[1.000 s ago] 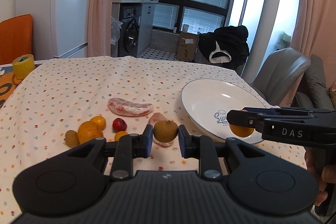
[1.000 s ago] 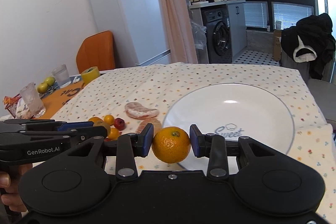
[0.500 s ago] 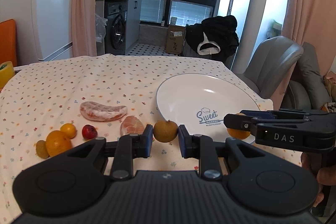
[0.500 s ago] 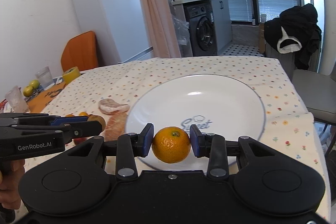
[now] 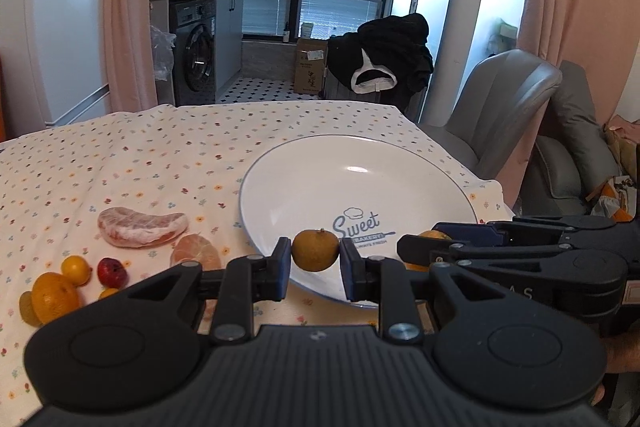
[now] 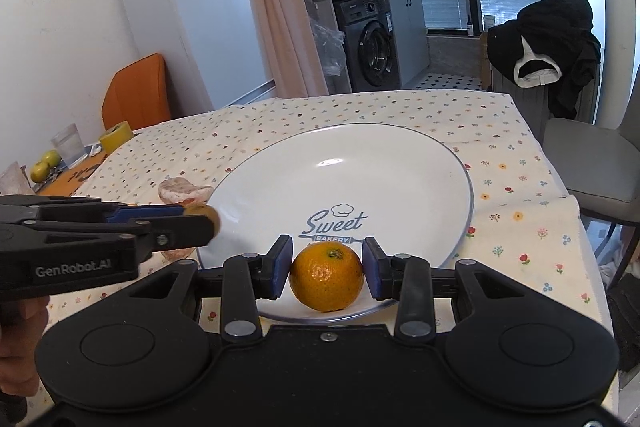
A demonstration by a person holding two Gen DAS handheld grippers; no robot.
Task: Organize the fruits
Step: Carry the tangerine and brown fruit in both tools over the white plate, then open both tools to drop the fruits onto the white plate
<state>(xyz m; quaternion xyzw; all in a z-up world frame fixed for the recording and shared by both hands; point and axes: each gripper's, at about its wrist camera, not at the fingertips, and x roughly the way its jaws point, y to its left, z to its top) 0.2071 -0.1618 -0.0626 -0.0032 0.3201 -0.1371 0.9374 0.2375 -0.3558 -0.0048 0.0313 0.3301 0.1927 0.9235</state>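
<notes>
Both clamped fruits point(image 5: 315, 250) nearer plate point(image 5: 360, 183)

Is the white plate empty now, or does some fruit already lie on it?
Empty, it seems: the plate shows bare white; the orange is clamped in the right gripper.

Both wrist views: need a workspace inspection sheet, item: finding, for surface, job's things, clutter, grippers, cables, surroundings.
Surface: flowered tablecloth, somewhat rumpled.
Job's things: white plate printed "Sweet Bakery", nothing resting on it; pomelo segment, peeled citrus, orange, small yellow fruit, red fruit on the cloth left of the plate.
Clutter: glass, yellow tape roll, two green fruits at the far left end.
Grippers: left gripper shut on brown fruit; right gripper shut on mandarin, both over the plate's near rim.
Cables: nothing seen.
Surroundings: fridge, washing machine, grey chair, dark clothes.
</notes>
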